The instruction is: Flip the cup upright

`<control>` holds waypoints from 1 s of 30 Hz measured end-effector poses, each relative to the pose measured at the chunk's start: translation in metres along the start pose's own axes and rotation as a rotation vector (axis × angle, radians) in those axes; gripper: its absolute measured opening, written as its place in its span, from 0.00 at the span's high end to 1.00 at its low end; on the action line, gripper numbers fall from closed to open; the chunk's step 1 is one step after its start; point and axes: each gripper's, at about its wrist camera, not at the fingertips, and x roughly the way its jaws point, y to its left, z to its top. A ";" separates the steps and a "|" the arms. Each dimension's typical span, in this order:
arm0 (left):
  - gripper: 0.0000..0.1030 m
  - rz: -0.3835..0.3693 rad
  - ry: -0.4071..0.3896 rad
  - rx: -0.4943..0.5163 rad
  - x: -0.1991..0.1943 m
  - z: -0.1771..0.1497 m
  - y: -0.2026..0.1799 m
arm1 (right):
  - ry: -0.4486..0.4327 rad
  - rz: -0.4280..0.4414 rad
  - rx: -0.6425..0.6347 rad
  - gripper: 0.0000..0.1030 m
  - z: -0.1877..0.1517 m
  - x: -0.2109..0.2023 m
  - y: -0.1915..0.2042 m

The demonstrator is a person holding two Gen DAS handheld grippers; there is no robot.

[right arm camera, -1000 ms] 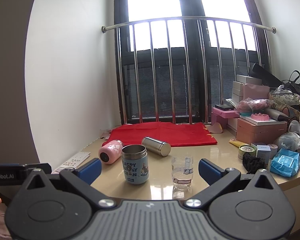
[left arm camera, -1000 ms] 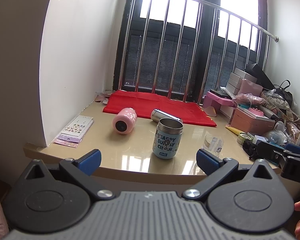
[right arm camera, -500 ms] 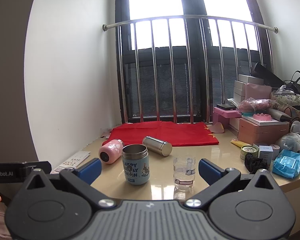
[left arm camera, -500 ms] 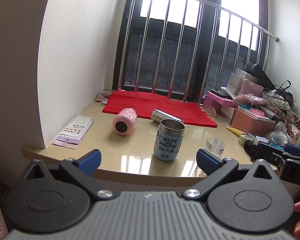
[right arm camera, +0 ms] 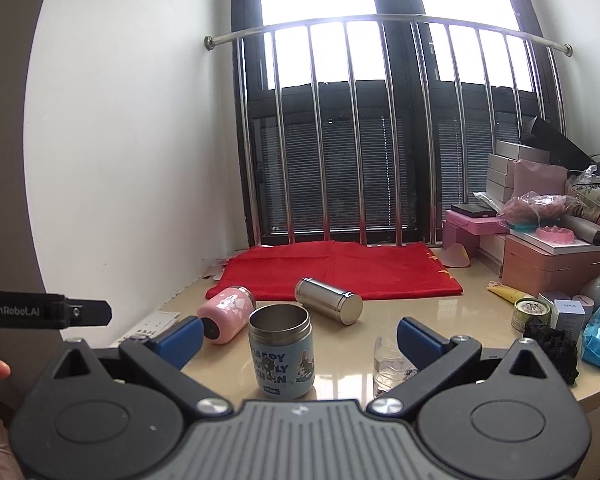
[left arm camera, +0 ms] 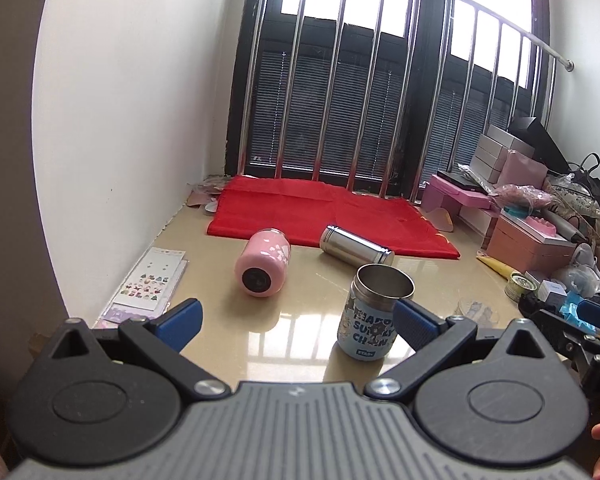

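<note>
A pink cup (left arm camera: 263, 261) lies on its side on the beige counter (left arm camera: 300, 320), base toward me; it also shows in the right wrist view (right arm camera: 228, 314). A steel cup (left arm camera: 356, 246) lies on its side by the red cloth, also in the right wrist view (right arm camera: 329, 306). A blue printed steel cup (left arm camera: 374, 312) stands upright, mouth open, also in the right wrist view (right arm camera: 282, 352). My left gripper (left arm camera: 296, 320) is open and empty, short of the pink cup. My right gripper (right arm camera: 300, 334) is open and empty, just before the blue cup.
A red cloth (left arm camera: 324, 212) lies by the barred window. A clear glass (right arm camera: 388, 364) stands right of the blue cup. Sticker sheets (left arm camera: 150, 280) lie by the left wall. Boxes, bags and small packs (right arm camera: 548, 256) crowd the right side.
Both grippers have moved forward over the counter edge, so the cups appear nearer. The left view has tilted down toward the pink cup. No cup has moved.
</note>
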 end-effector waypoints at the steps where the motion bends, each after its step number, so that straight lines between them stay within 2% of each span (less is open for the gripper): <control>1: 0.00 0.007 0.009 0.009 0.011 0.008 0.001 | -0.007 0.001 0.003 0.00 0.003 0.007 -0.001; 5: 0.00 0.047 0.062 0.063 0.060 0.033 -0.003 | -0.028 0.043 0.027 0.00 0.011 0.032 -0.015; 10: 0.00 0.094 0.152 0.084 0.127 0.046 -0.008 | -0.006 0.123 -0.052 0.00 0.023 0.074 -0.042; 12: 0.00 0.085 0.218 0.075 0.162 0.051 -0.001 | 0.005 0.116 -0.078 0.00 0.027 0.090 -0.050; 15: 0.00 0.054 0.290 0.082 0.213 0.060 0.013 | -0.002 0.070 -0.096 0.00 0.031 0.111 -0.055; 17: 0.00 0.016 0.311 0.099 0.247 0.066 0.023 | -0.001 0.025 -0.108 0.00 0.033 0.125 -0.053; 21: 0.00 0.020 0.382 0.133 0.322 0.080 0.037 | 0.031 -0.075 -0.070 0.00 0.039 0.152 -0.046; 23: 0.00 0.000 0.476 0.113 0.369 0.083 0.046 | 0.042 -0.108 -0.058 0.00 0.044 0.163 -0.044; 25: 0.01 0.019 0.550 0.091 0.404 0.080 0.054 | 0.049 -0.132 -0.053 0.00 0.048 0.170 -0.041; 26: 0.00 -0.013 0.590 0.067 0.418 0.076 0.059 | 0.055 -0.136 -0.057 0.00 0.050 0.174 -0.040; 29: 0.17 -0.091 0.689 0.003 0.440 0.063 0.065 | 0.068 -0.155 -0.078 0.00 0.055 0.186 -0.035; 30: 0.18 -0.097 0.683 0.028 0.440 0.061 0.063 | 0.071 -0.158 -0.074 0.00 0.057 0.190 -0.035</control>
